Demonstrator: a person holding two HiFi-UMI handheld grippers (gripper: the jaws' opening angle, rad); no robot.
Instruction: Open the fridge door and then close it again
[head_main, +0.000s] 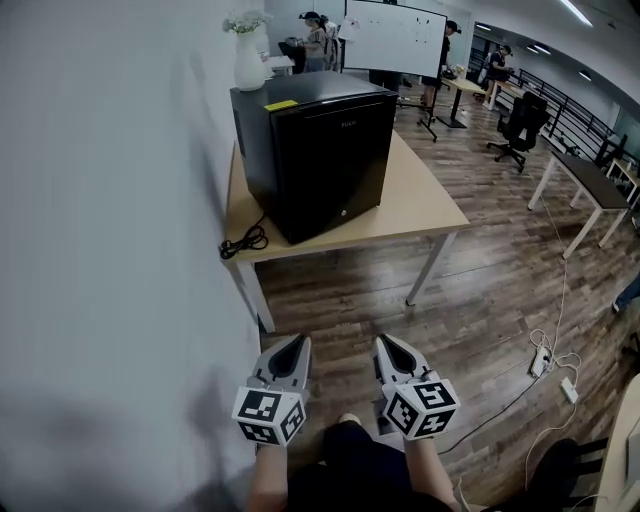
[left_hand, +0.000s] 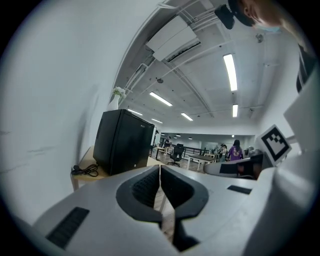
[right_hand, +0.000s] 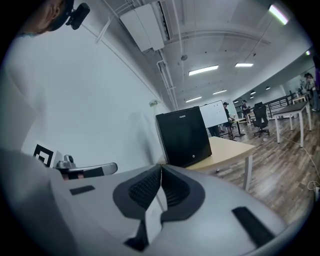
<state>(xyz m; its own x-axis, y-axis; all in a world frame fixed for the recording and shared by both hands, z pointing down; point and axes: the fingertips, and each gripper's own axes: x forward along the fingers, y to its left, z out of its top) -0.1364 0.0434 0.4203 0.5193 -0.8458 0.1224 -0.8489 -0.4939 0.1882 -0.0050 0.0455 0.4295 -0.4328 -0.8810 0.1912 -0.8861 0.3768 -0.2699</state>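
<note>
The left tongs (left_hand: 160, 168) fill the foreground, their dark ribbed pads pressed together with nothing between them. Beyond the tips, a black fridge (left_hand: 122, 142) stands on a pale worktop (left_hand: 152, 161) against the white wall (left_hand: 55, 100), its door shut. A white vase (left_hand: 114, 101) with flowers sits on top of it, and a coiled black cable (left_hand: 86, 171) lies on the worktop beside it. At the right edge a marker cube (left_hand: 275, 142) shows. Far off are an office chair (left_hand: 176, 154), tables and people.

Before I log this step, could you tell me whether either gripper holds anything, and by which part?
Nothing is held: the left gripper and right gripper are both shut and empty, short of the fridge.
</note>
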